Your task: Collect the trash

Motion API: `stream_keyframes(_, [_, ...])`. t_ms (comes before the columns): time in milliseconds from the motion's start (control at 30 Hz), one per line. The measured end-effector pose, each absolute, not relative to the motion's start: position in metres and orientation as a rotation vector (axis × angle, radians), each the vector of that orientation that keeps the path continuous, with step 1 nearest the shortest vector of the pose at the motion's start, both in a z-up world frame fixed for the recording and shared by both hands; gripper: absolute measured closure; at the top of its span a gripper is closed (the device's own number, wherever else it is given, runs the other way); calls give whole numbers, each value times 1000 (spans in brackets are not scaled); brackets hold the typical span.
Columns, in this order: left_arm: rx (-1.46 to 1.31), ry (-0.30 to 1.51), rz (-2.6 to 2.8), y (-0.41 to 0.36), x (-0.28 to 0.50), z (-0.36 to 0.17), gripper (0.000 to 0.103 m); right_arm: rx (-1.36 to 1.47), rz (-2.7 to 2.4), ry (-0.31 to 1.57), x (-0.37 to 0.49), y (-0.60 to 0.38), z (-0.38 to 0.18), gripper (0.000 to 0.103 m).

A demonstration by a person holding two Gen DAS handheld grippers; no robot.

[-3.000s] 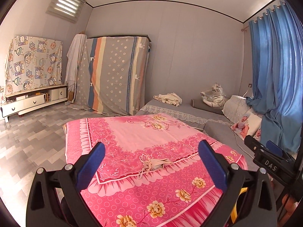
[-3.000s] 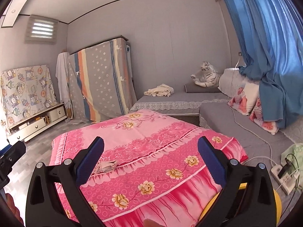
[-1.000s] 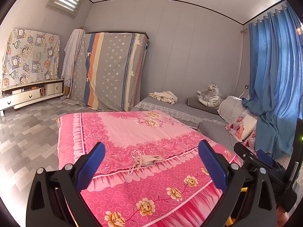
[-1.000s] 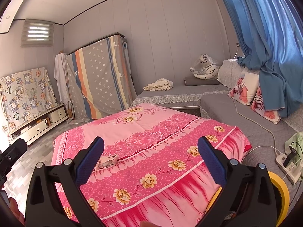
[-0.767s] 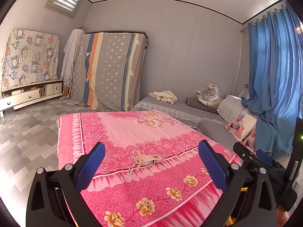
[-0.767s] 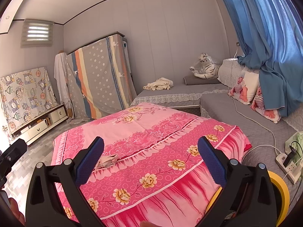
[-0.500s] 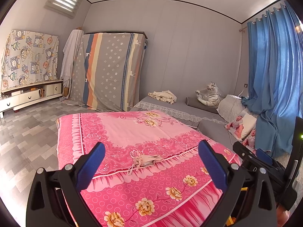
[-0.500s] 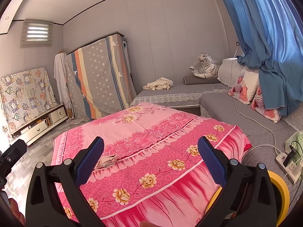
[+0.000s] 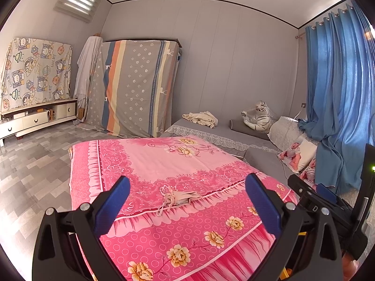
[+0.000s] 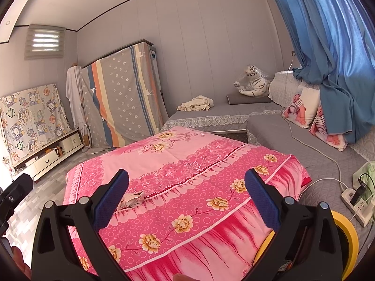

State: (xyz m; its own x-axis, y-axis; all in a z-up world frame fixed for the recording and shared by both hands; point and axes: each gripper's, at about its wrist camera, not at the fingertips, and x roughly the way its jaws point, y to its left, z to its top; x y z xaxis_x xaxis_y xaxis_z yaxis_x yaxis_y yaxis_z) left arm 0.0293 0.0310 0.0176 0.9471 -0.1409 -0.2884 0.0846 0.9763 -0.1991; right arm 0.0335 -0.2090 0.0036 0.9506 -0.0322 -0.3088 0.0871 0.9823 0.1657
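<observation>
Both grippers hover above the near edge of a low surface covered by a pink floral bedsheet (image 9: 164, 161), and neither has hold of anything. The left gripper (image 9: 187, 201) has its jaws spread wide, the blue pads standing well apart with only air between them. Seen between those pads, a crumpled pale face mask (image 9: 179, 197) with loose ear loops lies on the sheet, on the band where the darker pink lace pattern meets the ruffled border; the gripper is apart from it. The right gripper (image 10: 186, 200) is likewise spread wide and empty. In its view the same face mask (image 10: 132, 197) lies just beside the left blue pad, farther off on the sheet and not touched. To the lower right of the right gripper part of a yellow round rim (image 10: 346, 231) shows; what it belongs to cannot be told. Beyond the bedsheet a grey low sofa (image 9: 220, 132) runs along the far wall and turns along the right side, carrying a heap of cream cloth (image 9: 200, 118), a plush white tiger (image 9: 257, 117) and cushions printed with babies (image 10: 302, 107). A blue curtain (image 9: 339, 98) hangs at the right. A tall piece of furniture draped in a striped grey sheet (image 9: 136, 86) stands against the back wall, with a low white cabinet (image 9: 35, 119) to its left under a cartoon-print cloth (image 9: 35, 72). A white power strip (image 10: 354, 199) with cables lies on the grey mat at the right.
</observation>
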Motion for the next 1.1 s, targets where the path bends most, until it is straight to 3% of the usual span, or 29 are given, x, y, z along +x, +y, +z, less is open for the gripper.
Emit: stream_keyframes(1100, [-190,322,-118,33,33,13,8,187,-63,319,33,-209,0,8])
